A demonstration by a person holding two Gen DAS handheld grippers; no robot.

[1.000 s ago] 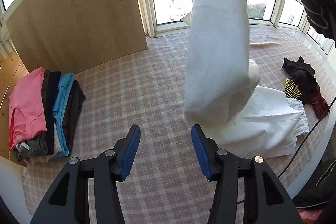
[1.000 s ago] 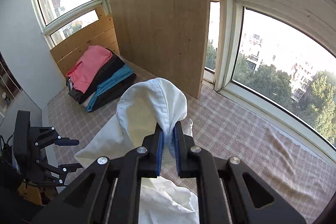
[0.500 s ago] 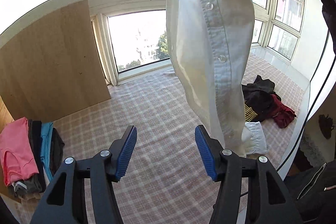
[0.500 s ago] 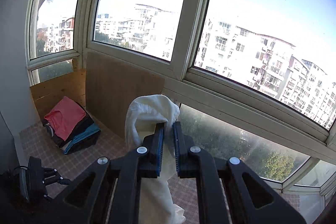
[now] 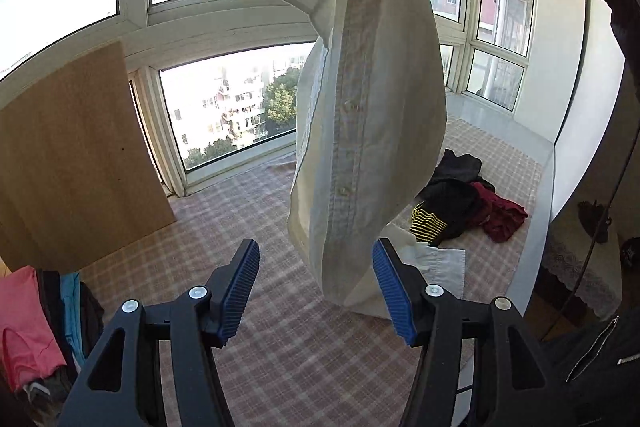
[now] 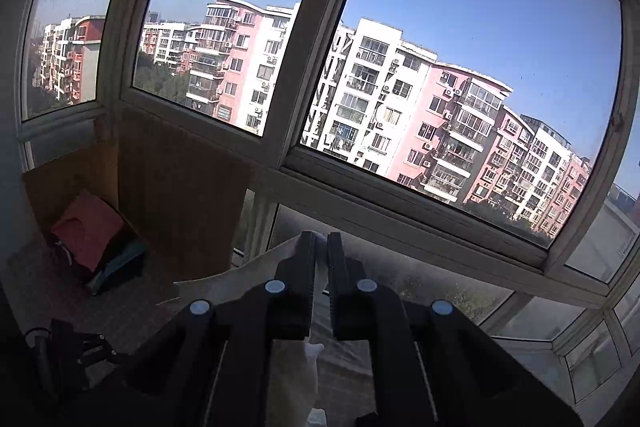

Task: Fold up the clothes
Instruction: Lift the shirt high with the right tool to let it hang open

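A white button shirt [image 5: 372, 131] hangs in the air in the left wrist view, collar at the top and button strip facing me. Its lower end dangles just beyond my left gripper [image 5: 316, 287], whose blue pads [image 5: 240, 291] stand open with nothing between them. A white sleeve end [image 5: 440, 263] still rests on the plaid cover. In the right wrist view my right gripper [image 6: 322, 243] is raised before the windows, its jaws closing tight on a thin fold of the shirt [image 6: 298, 379], which hangs below the fingers.
A stack of folded clothes [image 5: 28, 327], pink on top, sits at the left by a leaning wooden board [image 5: 68, 155]. A heap of black, striped and dark red garments [image 5: 464, 207] lies at the right on the plaid cover [image 5: 280, 367]. Windows enclose the far side.
The right gripper has lifted the shirt high off the cover, so it now hangs almost free. The left gripper has risen and tilted up, and its jaws have widened slightly.
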